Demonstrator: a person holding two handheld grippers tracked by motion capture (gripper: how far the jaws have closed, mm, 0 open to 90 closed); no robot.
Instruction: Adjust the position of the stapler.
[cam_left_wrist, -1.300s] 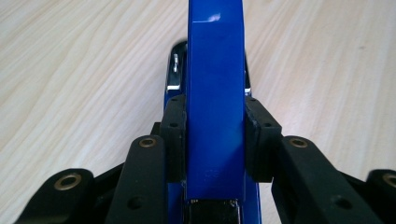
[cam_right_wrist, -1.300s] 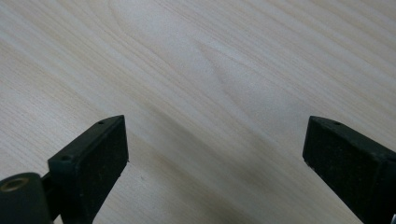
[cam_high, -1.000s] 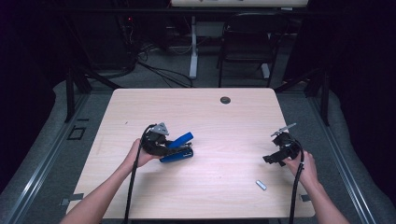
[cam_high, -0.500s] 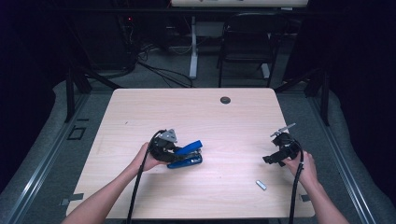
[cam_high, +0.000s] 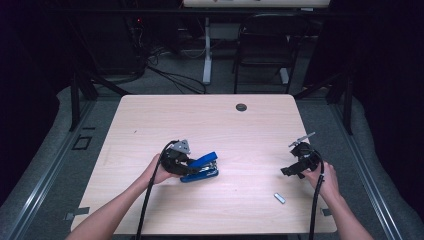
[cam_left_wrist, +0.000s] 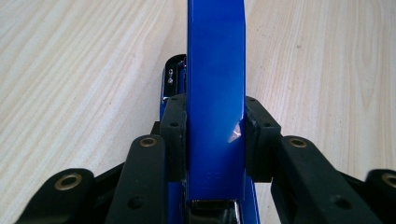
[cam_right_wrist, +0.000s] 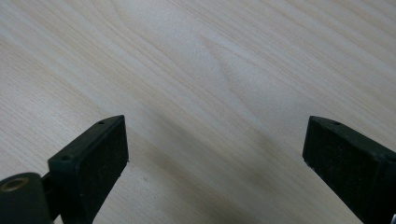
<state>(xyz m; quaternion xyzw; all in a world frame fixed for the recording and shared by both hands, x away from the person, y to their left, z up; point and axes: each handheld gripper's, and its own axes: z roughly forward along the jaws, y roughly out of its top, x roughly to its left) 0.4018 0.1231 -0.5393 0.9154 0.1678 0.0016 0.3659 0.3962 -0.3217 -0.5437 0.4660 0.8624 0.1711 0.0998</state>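
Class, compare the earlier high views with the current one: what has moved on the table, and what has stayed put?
The left gripper, still clamped on the blue stapler, has carried it a little to the right and toward the person. The grip did not change. The right gripper stays open at the right edge of the table, and the small silver piece near it lies where it was.

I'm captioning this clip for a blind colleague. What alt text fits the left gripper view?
A blue stapler stands clamped between the left gripper's two black jaws, its glossy top arm running straight up the middle of the frame. A bit of its metal front end shows just to the left of the arm, and the pale wood-grain table spreads out on both sides.
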